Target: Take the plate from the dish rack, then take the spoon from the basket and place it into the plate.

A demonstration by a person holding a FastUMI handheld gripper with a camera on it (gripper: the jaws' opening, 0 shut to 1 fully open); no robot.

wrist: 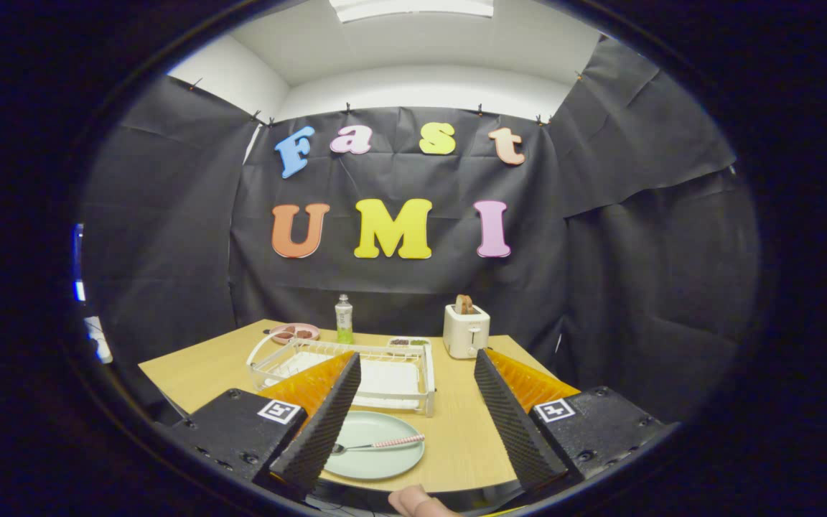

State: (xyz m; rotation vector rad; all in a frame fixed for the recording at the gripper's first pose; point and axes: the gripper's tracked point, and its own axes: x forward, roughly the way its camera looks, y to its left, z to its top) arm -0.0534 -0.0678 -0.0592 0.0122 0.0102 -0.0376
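Lower left of frame: I see the pale green plate (374, 445) on the counter (456, 431), the spoon (377, 444) lying in it. Dish rack (345, 370) sits just behind. Centre: fingers (413, 416) spread wide, gripping nothing. Upper right: toaster (466, 330).

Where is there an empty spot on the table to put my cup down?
Bare wood lies between the plate and the toaster, ahead of the open gripper. The far side is crowded: dish rack, bottle, pink dish.
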